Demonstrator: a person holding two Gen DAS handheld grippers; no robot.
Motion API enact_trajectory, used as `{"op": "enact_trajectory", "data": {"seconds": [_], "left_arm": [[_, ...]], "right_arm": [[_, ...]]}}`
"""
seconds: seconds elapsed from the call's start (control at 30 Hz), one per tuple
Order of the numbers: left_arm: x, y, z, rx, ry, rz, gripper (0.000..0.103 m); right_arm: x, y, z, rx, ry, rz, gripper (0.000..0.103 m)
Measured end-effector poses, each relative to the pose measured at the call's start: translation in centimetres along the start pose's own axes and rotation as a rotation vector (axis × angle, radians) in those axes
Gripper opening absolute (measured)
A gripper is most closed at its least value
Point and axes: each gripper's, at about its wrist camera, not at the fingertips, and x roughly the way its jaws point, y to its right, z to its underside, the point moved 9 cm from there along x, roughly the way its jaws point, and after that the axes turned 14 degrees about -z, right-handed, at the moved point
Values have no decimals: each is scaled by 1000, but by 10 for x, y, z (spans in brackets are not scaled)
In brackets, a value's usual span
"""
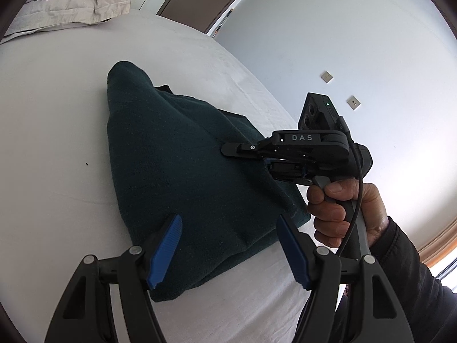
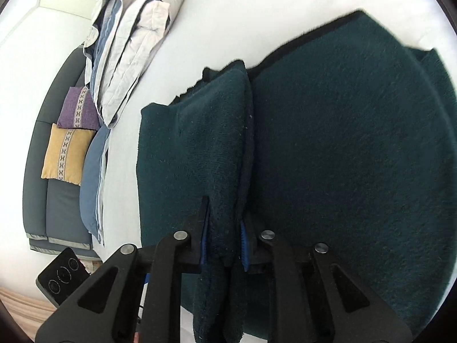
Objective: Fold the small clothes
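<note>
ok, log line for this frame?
stage: mid-fold | right tool: shut on dark green garment fold | left tool: open, above garment | surface: white bed

Black fingers (image 1: pixel 162 245) wore ribbed blue pads; lower right, a bare hand (image 1: pixel 342 211) showed below a black sleeve (image 1: pixel 405 260).

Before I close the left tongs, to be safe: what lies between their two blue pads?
Only the dark green garment, beneath the open left tongs, in the left wrist view.
</note>
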Motion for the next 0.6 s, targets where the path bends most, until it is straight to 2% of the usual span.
{"op": "enact_trajectory", "data": {"seconds": [0.23, 0.6], "left_arm": [[-2, 17, -9, 23, 12, 3, 71], [17, 50, -18, 98, -3, 8, 71]], "right_arm": [[-49, 12, -1, -42, 62, 65, 15], [-122, 45, -12, -26, 121, 103, 15]]}}
